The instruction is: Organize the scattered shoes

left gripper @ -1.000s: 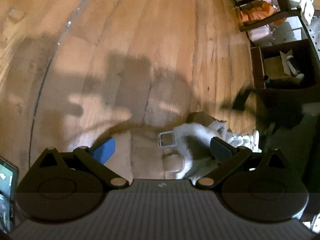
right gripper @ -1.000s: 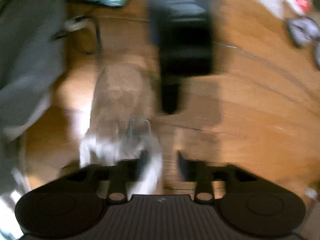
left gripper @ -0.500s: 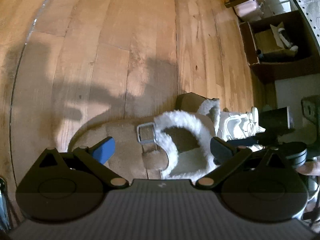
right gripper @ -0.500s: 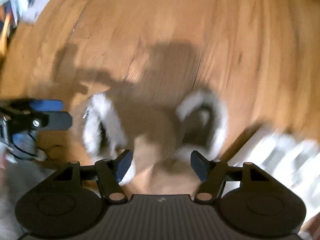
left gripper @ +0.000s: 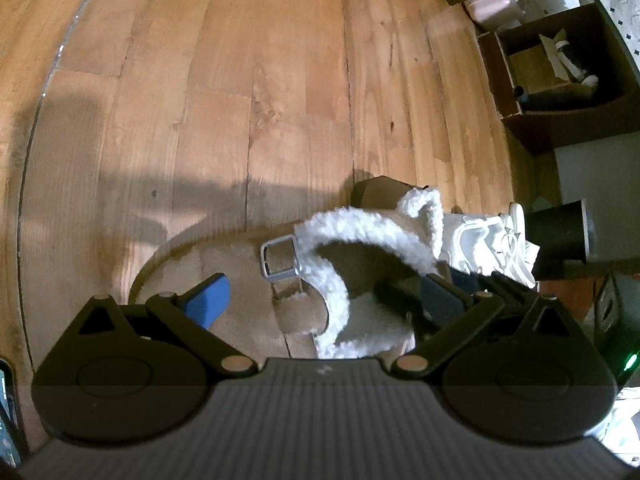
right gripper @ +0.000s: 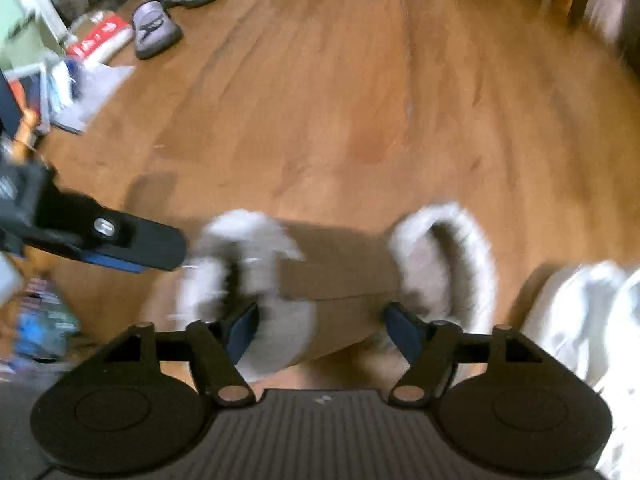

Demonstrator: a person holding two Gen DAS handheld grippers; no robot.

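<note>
Wood floor [left gripper: 280,80], fuzzy tan slipper [right gripper: 340,276] down beside the white sneaker [left gripper: 480,240]. Right gripper [right gripper: 320,320] just narrowed around its strap, grip unclear; left gripper [left gripper: 320,292] gapes wide, so pairing's close.

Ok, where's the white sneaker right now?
In the left wrist view the white sneaker lies on the wood floor at right, right behind the tan fleece clog; the right wrist view shows it blurred at lower right.

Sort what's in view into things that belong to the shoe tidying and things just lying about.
For the job:
tan clog
second clog
white sneaker
grey slippers
left hand-held gripper
right hand-held gripper

Lying about:
cardboard box
papers
red-and-white pack
pink tub
</note>
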